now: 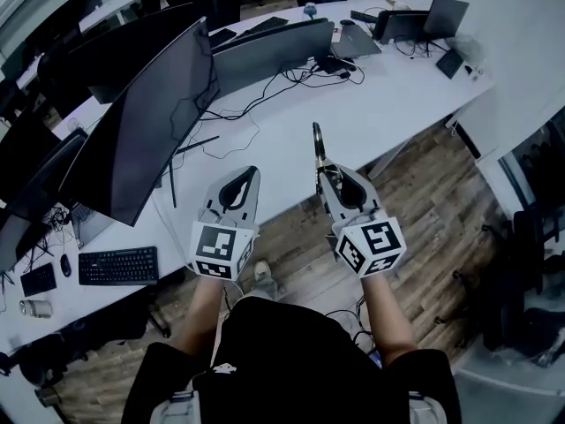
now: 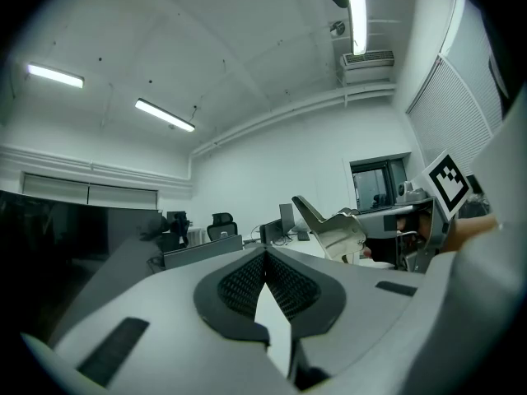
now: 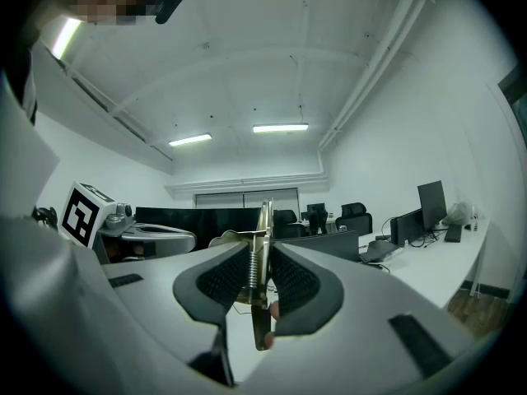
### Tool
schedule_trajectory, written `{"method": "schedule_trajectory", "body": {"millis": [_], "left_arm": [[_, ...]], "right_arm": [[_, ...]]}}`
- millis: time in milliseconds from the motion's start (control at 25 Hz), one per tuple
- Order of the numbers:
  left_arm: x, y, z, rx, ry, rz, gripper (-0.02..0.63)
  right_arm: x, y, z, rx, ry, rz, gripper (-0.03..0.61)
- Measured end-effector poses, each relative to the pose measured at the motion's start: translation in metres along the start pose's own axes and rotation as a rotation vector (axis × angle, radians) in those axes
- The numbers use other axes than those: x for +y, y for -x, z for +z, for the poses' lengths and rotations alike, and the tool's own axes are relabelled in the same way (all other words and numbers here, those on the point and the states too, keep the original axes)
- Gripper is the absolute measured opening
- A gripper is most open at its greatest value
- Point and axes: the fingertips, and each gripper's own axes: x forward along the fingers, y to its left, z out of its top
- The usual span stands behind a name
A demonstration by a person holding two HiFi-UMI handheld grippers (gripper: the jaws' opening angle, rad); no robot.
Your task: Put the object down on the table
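My right gripper (image 1: 326,171) is shut on a slim metal tool with a spring (image 1: 317,145), which pokes out past the jaws over the near edge of the white table (image 1: 371,113). In the right gripper view the tool (image 3: 264,225) stands on edge, clamped between the dark pads of the right gripper (image 3: 259,257). My left gripper (image 1: 251,176) is held level beside it, also at the table's edge. Its jaw tips meet with nothing between them, as the left gripper view (image 2: 265,253) shows. Both grippers are held by a person standing at the table.
A large curved monitor (image 1: 150,122) stands at the left of the table, with a second screen (image 1: 274,51) behind it and cables (image 1: 221,122) between them. A keyboard (image 1: 117,265) lies at the near left and a laptop (image 1: 441,16) at the far right. Wooden floor (image 1: 424,193) lies below.
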Motion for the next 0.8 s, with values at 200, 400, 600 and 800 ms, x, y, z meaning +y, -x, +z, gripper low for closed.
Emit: {"method": "schedule_trajectory", "body": {"millis": [200, 400, 600, 800], "left_arm": [[0.037, -0.031, 0.002, 0.008, 0.006, 0.009, 0.014], [0.077, -0.053, -0.004, 0.024, 0.017, 0.022, 0.014], [0.112, -0.072, -0.014, 0.044, 0.034, 0.021, 0.014], [0.141, -0.087, -0.023, 0.062, 0.022, 0.001, 0.014]], "right_arm": [[-0.013, -0.046, 0.003, 0.016, 0.004, -0.001, 0.097], [-0.016, -0.093, 0.000, 0.025, -0.002, 0.007, 0.097], [-0.018, -0.135, -0.004, 0.035, -0.018, -0.004, 0.097], [-0.013, -0.172, -0.007, 0.050, -0.017, -0.014, 0.097]]}}
